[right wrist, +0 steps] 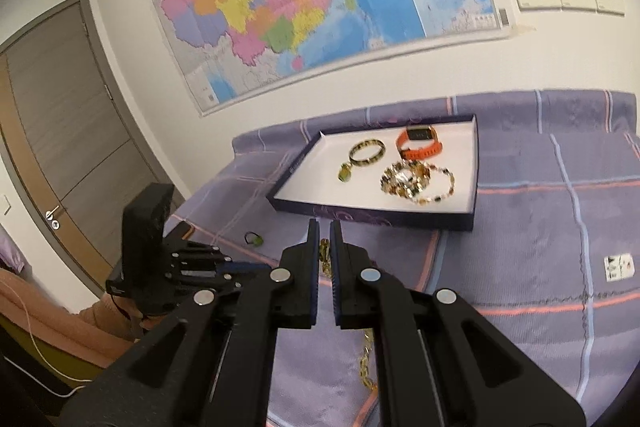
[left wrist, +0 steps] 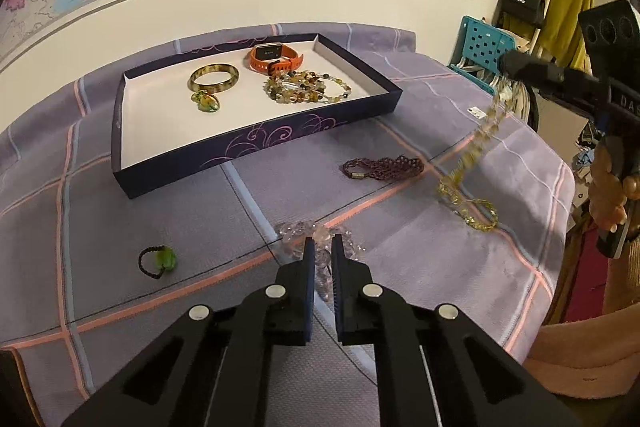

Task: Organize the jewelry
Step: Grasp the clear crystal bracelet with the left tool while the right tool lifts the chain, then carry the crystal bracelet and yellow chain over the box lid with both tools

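My right gripper [right wrist: 324, 239] is clenched on the yellow bead necklace [left wrist: 472, 163], which hangs in a slanted line, its lower loop on the cloth [left wrist: 200, 187] at right of the left view. The box [left wrist: 256, 143] lies up-left of it. My left gripper [left wrist: 320, 247] is pinched on the clear bead bracelet [left wrist: 296, 229], bottom centre.

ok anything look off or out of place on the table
Nothing is damaged. The yellow bead strand hangs from the right tool, its lower end trailing on the cloth. The dark red bracelet and green-bead ring lie loose outside the tray.
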A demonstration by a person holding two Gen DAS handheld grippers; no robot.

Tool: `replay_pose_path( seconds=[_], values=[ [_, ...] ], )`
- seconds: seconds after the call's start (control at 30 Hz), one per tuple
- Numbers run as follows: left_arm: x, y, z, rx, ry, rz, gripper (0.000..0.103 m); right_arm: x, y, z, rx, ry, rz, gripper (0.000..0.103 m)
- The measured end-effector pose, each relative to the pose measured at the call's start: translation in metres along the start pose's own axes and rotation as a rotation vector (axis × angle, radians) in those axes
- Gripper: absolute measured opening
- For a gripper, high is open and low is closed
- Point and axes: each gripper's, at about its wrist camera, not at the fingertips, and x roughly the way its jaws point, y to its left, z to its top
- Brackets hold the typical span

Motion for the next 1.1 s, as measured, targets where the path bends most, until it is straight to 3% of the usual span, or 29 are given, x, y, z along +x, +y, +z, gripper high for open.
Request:
replay_pose_path(
  seconds=[0.07, 0.2, 0.33, 0.5, 0.6, 0.63, 0.77, 1.1],
  values=[
    [0.0, 0.0, 0.003, -0.003, -0.005, 0.006, 0.051, 0.0, 0.001, 0.002, -0.004, -0.005, -0.002, 0.006],
    [0.008, -0.006, 0.007, 0.046, -0.003, 0.05, 0.054, 0.004, 0.001, 0.001, 0.001, 0.005, -0.003, 0.006],
    [0.026, -0.008, 0.006, 0.052, 0.048, 0.062, 0.043, 0.007, -0.001, -0.001, 0.006, 0.014, -0.007, 0.006],
    [0.026, -0.012, 0.005, 0.061, 0.037, 0.044, 0.032, 0.007, -0.002, 0.002, 0.006, 0.009, -0.003, 0.006],
    [0.026, -0.013, 0.005, 0.062, 0.039, 0.039, 0.022, 0.006, -0.001, 0.007, 0.004, -0.003, 0.0, 0.006],
    [0.026, -0.014, 0.005, 0.063, 0.041, 0.036, 0.013, 0.006, 0.0, 0.008, 0.002, -0.007, 0.005, 0.006],
    [0.022, -0.014, 0.006, 0.058, 0.032, 0.033, 0.008, 0.004, 0.005, 0.016, -0.01, -0.025, 0.014, 0.006],
    [-0.001, -0.009, 0.014, 0.037, -0.023, 0.015, 0.008, -0.009, 0.02, 0.042, -0.034, -0.095, 0.046, 0.006]
  ],
)
